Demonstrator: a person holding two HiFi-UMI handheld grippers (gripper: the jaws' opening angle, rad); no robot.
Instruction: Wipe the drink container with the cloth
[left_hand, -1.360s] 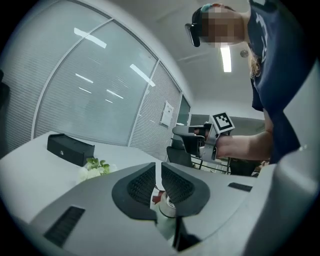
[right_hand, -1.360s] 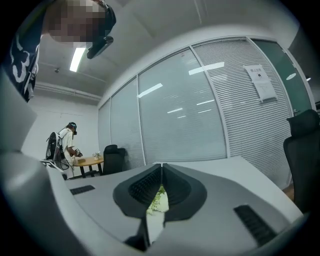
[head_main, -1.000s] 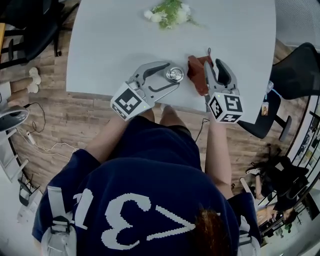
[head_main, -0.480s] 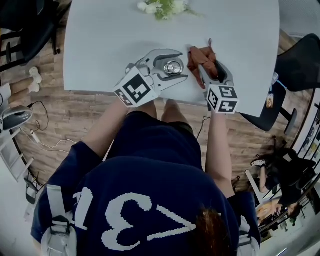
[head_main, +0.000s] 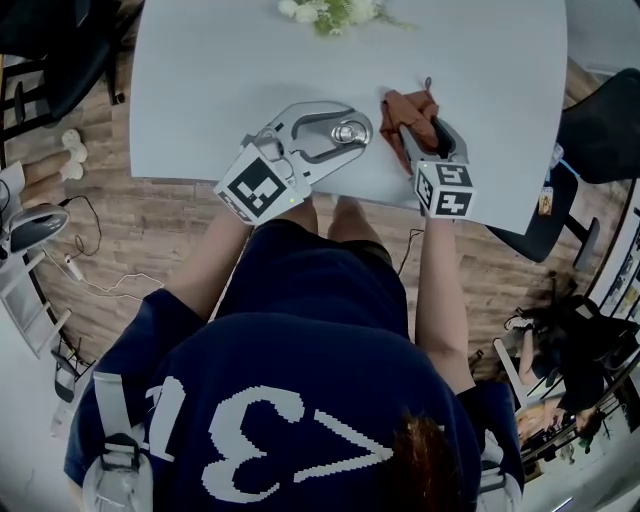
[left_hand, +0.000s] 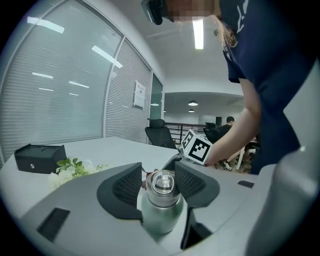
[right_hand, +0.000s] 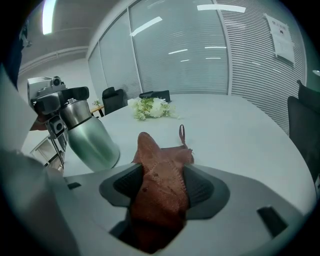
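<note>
A steel drink bottle (head_main: 349, 131) stands on the grey table (head_main: 220, 80) near its front edge. My left gripper (head_main: 362, 133) reaches in from the left. Its jaws have just been closing and its pads now grip the bottle (left_hand: 160, 210) just below the cap, so the left gripper (left_hand: 157, 185) is shut on it. To the bottle's right lies a crumpled rust-brown cloth (head_main: 405, 108) with a hanging loop. My right gripper (head_main: 418, 128) has just opened its jaws wide and stands over it. In the right gripper view the cloth (right_hand: 162, 165) bunches up between the spread pads of the gripper (right_hand: 162, 185), with the bottle (right_hand: 92, 140) at left.
A bunch of white flowers with green leaves (head_main: 330, 12) lies at the table's far edge. A black box (left_hand: 40, 157) sits further back on the table. Office chairs (head_main: 600, 130) stand right of the table, and the table's front edge runs just under both grippers.
The left jaws have slid further around the bottle and closed on it. The right gripper has opened and come down over the cloth, which now sits between its jaws.
</note>
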